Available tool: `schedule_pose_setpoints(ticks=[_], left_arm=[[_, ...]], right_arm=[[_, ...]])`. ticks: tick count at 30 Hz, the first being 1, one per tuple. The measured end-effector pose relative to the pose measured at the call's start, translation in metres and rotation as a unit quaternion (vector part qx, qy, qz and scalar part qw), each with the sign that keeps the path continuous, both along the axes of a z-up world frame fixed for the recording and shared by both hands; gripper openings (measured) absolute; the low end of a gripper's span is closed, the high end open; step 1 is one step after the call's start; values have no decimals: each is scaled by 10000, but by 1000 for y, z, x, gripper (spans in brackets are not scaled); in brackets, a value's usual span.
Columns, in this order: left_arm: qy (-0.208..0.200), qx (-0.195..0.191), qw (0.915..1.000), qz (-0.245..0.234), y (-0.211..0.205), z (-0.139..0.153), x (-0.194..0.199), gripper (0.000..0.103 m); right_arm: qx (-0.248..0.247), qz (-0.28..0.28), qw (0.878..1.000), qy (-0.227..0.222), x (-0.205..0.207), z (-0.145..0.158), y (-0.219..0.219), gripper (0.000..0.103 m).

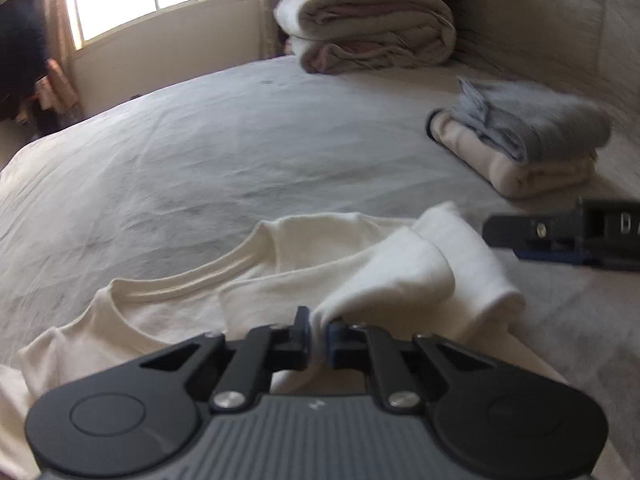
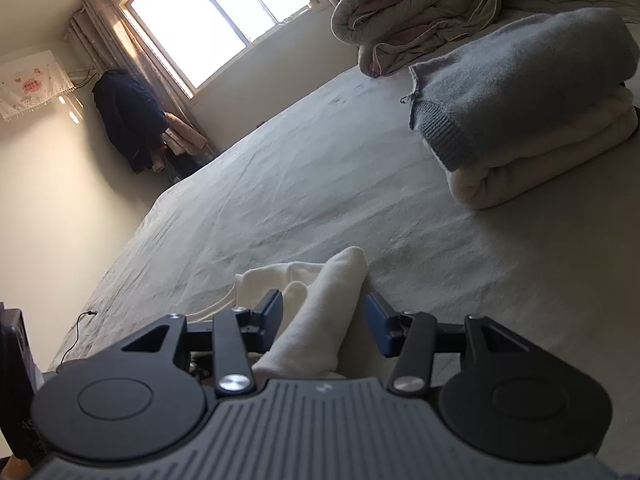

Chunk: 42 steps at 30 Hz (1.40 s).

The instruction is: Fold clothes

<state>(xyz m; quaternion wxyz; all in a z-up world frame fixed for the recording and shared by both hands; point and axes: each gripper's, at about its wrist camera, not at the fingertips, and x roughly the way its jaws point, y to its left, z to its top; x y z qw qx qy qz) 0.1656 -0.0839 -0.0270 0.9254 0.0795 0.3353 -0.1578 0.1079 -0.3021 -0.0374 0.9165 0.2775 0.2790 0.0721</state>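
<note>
A white T-shirt [image 1: 180, 304] lies on the grey bed sheet [image 1: 240, 152], neckline toward the left. My left gripper [image 1: 318, 330] is shut on a fold of the shirt's sleeve and lifts it slightly. My right gripper [image 2: 324, 312] is open, its jaws standing either side of a raised white sleeve fold [image 2: 320, 312] without pinching it. The right gripper also shows at the right edge of the left wrist view [image 1: 560, 236], just right of the shirt.
A folded stack, grey sweater on a cream garment [image 1: 528, 136], sits at the right of the bed [image 2: 520, 100]. A rolled duvet [image 1: 372, 20] lies at the head. A window [image 2: 208, 12] and hanging dark clothes [image 2: 128, 116] are at the far wall.
</note>
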Motion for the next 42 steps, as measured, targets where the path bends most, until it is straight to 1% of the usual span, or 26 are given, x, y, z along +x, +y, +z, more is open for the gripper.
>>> schedule_pose_setpoints(ticks=[1,3,6,8,11,12,13,14,16,18,20,22,24,25,26,27,28,29,30,32,34,37,38,39,41,42], left_arm=[[-42,-278,9994,216,11,4,-3,8],[-103,-724,9952,655,34,10,-9,8],[-102,-1339,9818,1341,75,11,-19,8],[-15,-1546,9727,1729,98,6,-25,7],[126,-1580,9630,2178,128,-10,-36,7],[197,-1562,9607,2288,136,-16,-37,8],[243,-1659,9581,2322,145,-19,-39,10],[269,-1855,9549,2303,154,-23,-42,14],[276,-2236,9475,2268,169,-26,-44,19],[206,-2437,9416,2316,179,-25,-44,38],[122,-2595,9349,2419,187,-24,-43,39],[112,-2733,9275,2549,193,-24,-39,38],[96,-2738,9233,2693,196,-25,-34,34],[89,-2715,9218,2766,197,-26,-32,30],[74,-2653,9220,2820,196,-25,-30,19],[48,-2583,9231,2848,196,-25,-29,15],[2,-2508,9248,2862,194,-25,-29,14],[-69,-2426,9270,2859,192,-24,-30,12],[-140,-2344,9292,2854,191,-23,-30,10],[-345,-2184,9326,2852,187,-20,-33,7],[-627,-2063,9327,2891,184,-15,-38,7],[-1072,-1910,9289,2986,184,-5,-41,7],[-1120,-1843,9292,3000,183,-3,-40,7],[-1101,-1766,9308,3006,183,-2,-37,7],[-981,-1674,9331,3029,182,-5,-32,7],[-937,-1668,9333,3038,182,-6,-31,7]], right_arm=[[-23,14,10000,21,1,-1,2,52],[-73,44,9999,63,2,-3,6,52],[-193,99,9997,131,5,-6,13,52],[-271,141,9994,160,7,-6,17,52],[-387,204,9988,201,9,-8,24,51],[-426,224,9986,215,10,-8,26,51],[-456,246,9984,231,11,-9,28,51],[-508,258,9981,248,12,-10,30,51],[-628,274,9972,286,14,-12,34,51],[-666,275,9970,294,15,-14,34,51],[-501,217,9982,236,15,-14,29,51],[-319,155,9992,173,14,-15,23,51],[37,25,9999,105,13,-16,12,51],[223,-43,9997,70,12,-17,6,51],[426,-112,9990,44,12,-19,0,51],[613,-175,9980,43,13,-22,-4,51],[733,-219,9970,74,15,-26,-7,50],[840,-259,9961,109,17,-29,-10,46],[847,-260,9960,148,19,-31,-9,43],[824,-247,9960,227,22,-35,-6,42],[545,-203,9981,214,25,-33,2,41],[4,-170,9997,185,28,-30,16,39],[-161,-167,9996,173,29,-30,20,37],[-324,-162,9992,158,30,-30,24,37],[-677,-136,9975,112,33,-30,33,36],[-851,-158,9962,107,34,-31,37,20]])
